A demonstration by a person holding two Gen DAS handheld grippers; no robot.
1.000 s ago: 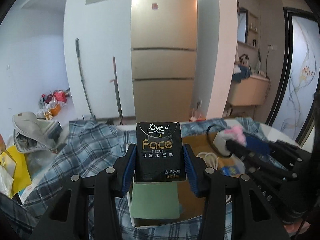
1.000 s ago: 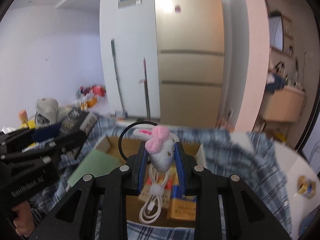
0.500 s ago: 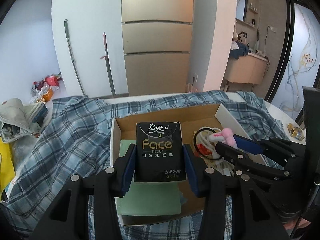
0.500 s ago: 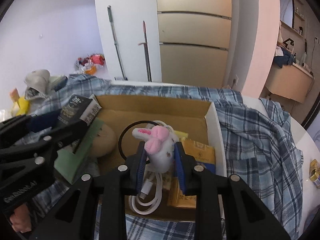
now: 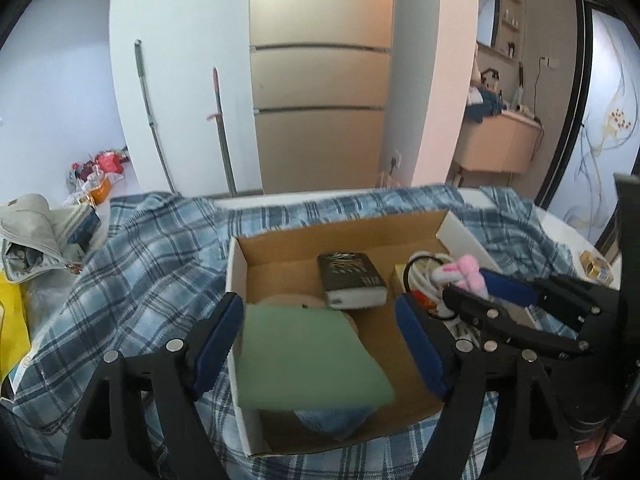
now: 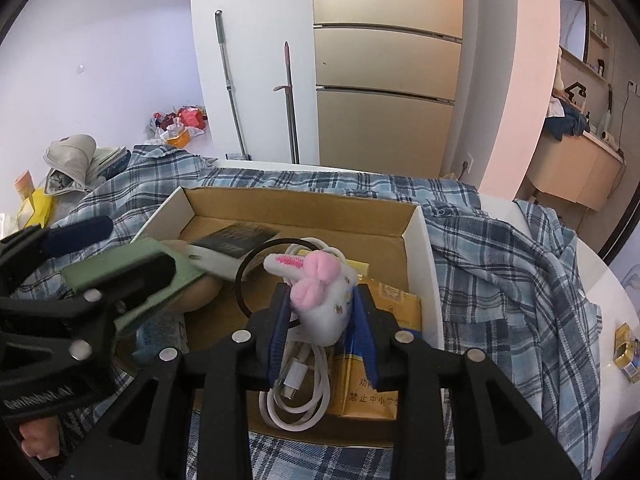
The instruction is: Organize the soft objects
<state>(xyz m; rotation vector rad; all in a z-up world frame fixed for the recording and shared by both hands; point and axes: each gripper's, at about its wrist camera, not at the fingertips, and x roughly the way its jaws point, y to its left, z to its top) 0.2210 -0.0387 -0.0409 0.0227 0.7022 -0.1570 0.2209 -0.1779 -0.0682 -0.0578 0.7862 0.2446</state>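
The black tissue pack (image 5: 352, 280) lies inside the cardboard box (image 5: 340, 228), free of my left gripper (image 5: 320, 340), which is open above the box's near left part. A green sponge-like pad (image 5: 308, 360) sits between its jaws, resting on the box. My right gripper (image 6: 322, 328) is shut on a white plush rabbit with a pink bow (image 6: 320, 296), held over the box's right side. The rabbit also shows in the left wrist view (image 5: 460, 274), and the tissue pack in the right wrist view (image 6: 236, 240).
The box (image 6: 304, 204) holds a white cable (image 6: 296, 392), a black ring (image 6: 256, 276), yellow packets (image 6: 384, 360) and a tan round thing (image 6: 200, 292). A blue plaid cloth (image 6: 500, 280) covers the table. A small gold tin (image 6: 628, 348) lies at the right. A grey bag (image 5: 28, 236) lies at the left.
My left gripper opened and the tissue pack dropped into the box. My right gripper still holds the rabbit, a little lower over the box.
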